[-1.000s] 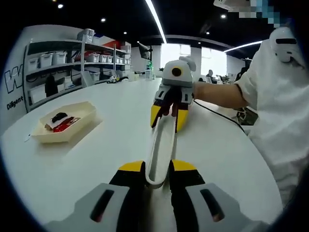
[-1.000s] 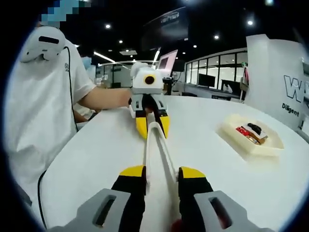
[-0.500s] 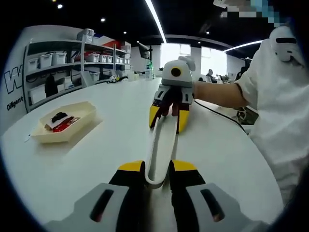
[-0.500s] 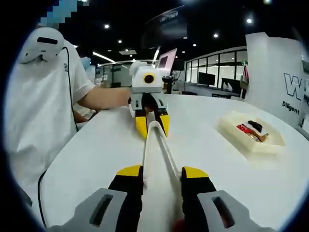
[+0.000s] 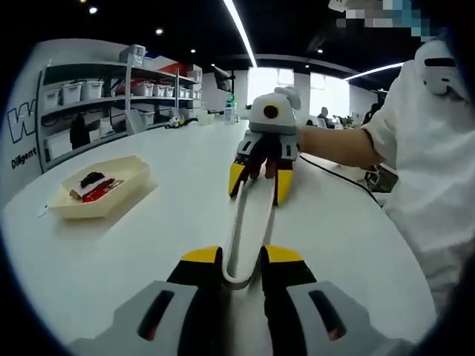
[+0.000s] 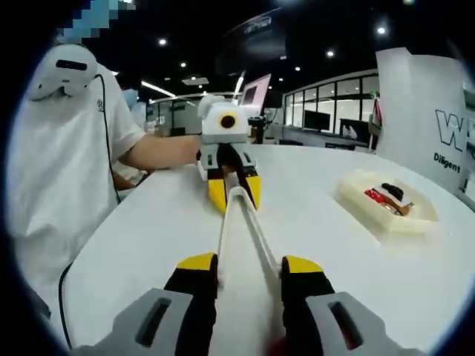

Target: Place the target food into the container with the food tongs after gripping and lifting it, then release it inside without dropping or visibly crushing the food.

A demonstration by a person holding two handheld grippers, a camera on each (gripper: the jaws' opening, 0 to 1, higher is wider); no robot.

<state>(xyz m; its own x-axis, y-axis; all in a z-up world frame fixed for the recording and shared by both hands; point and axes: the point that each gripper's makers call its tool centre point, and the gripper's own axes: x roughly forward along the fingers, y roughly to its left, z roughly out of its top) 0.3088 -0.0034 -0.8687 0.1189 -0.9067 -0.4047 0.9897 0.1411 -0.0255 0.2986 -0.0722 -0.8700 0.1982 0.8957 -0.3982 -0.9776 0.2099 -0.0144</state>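
I hold the food tongs [image 5: 249, 226] end to end: my left gripper [image 5: 241, 273] clamps the closed hinge end, my right gripper [image 6: 241, 273] the arm tips. The container [image 5: 100, 189] with food [image 5: 96, 185] sits on the worktop [image 5: 148, 245], well apart, nearer my left gripper.

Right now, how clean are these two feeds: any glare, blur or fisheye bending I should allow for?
Left gripper view: sharp centre, ceiling light strips glare, the glossy white round table bends at the edges. Right gripper view: the cream plastic tongs blur near the lens, and the pale shallow tray with red and dark food stays readable.
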